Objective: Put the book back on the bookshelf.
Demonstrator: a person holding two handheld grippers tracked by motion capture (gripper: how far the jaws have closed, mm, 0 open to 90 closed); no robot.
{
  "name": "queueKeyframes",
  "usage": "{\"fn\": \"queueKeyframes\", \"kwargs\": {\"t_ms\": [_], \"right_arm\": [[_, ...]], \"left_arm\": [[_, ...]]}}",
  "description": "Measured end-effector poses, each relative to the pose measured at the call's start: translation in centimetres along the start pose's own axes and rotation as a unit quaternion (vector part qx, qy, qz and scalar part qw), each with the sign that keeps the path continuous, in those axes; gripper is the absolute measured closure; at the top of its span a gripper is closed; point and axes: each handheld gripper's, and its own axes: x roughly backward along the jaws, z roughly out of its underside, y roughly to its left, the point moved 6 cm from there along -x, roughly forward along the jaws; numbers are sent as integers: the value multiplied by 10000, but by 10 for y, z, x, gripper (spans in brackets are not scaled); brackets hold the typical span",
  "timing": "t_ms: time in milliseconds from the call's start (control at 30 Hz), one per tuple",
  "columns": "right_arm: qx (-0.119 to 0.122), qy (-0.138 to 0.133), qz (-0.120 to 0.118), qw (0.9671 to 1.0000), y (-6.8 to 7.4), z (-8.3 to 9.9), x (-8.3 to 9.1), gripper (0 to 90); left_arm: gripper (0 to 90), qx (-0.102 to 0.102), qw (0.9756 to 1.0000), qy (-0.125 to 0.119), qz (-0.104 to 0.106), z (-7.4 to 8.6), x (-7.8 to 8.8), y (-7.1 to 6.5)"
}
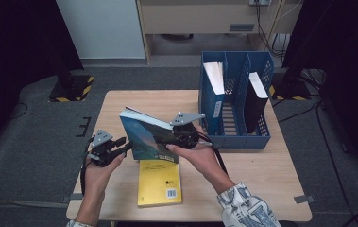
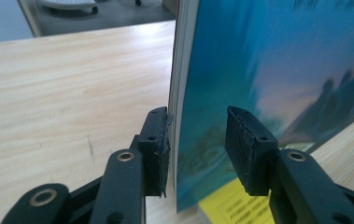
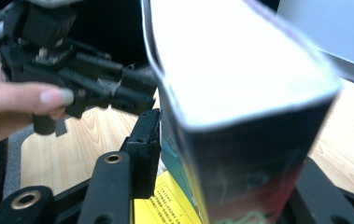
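A blue-covered book [image 1: 146,135] hangs tilted above the wooden table [image 1: 261,179], page edges up. My right gripper [image 1: 169,138] is shut on its right end; in the right gripper view the book [image 3: 240,70] fills the gap between the jaws [image 3: 226,154], and the right jaw is hidden behind it. My left gripper [image 1: 125,145] stands open at the book's lower left corner. In the left gripper view the corner of the book [image 2: 282,70] sits between the jaws [image 2: 198,140]: the left pad touches the pages, the right pad stands clear of the cover.
A yellow book [image 1: 159,184] lies flat on the table under the held one. A blue two-slot file holder [image 1: 235,139] stands at the right, with a white-edged book [image 1: 214,78] in one slot and a dark book [image 1: 257,99] in the other.
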Motion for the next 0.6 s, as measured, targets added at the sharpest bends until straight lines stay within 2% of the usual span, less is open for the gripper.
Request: {"fn": "queueKeyframes", "kwargs": {"t_ms": [100,267,300,600], "right_arm": [[46,-14,18,10000,0,-3,0,605],[70,-50,33,10000,1,-7,1,618],[86,-60,15,9999,1,-9,1,619],[124,-160,-76,9998,1,-16,0,596]], "left_arm": [[608,-97,9999,68,-88,12,-2,-6],[627,-115,9998,140,13,21,-8,-14],[627,-175,9996,196,43,23,-11,-17],[605,-217,9989,411,51,40,-24,-20]]}}
